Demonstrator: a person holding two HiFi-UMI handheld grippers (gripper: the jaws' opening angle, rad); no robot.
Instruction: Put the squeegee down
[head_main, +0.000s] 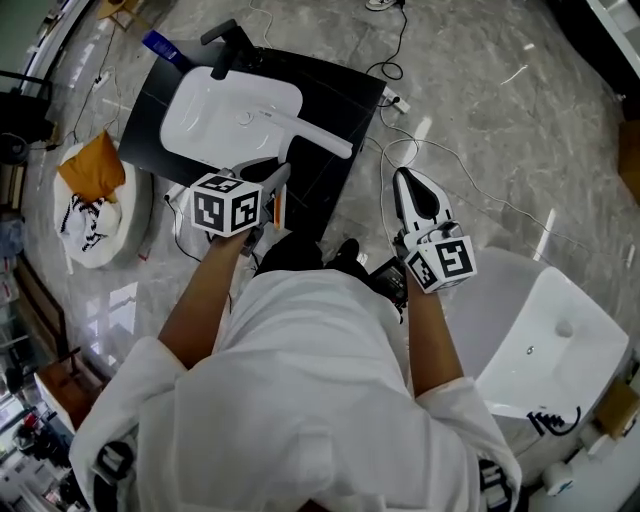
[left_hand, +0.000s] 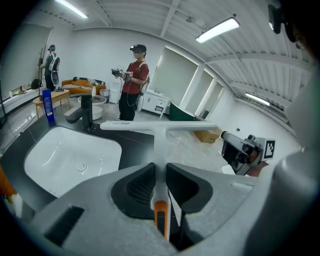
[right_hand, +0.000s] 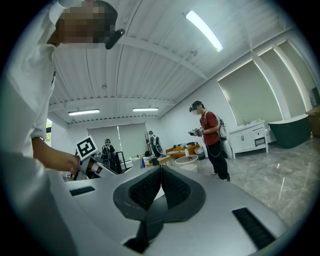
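A white T-shaped squeegee with an orange strip on its handle is held in the air over the black countertop. My left gripper is shut on its handle. In the left gripper view the squeegee runs up from between the jaws, its blade level above the white sink. My right gripper hangs over the marble floor to the right. Its jaws are shut with nothing between them, as the right gripper view shows.
A black countertop holds the white sink and a black tap. A second white basin lies at the lower right. Cables trail across the floor. A round white stool with an orange cloth stands left. People stand in the background.
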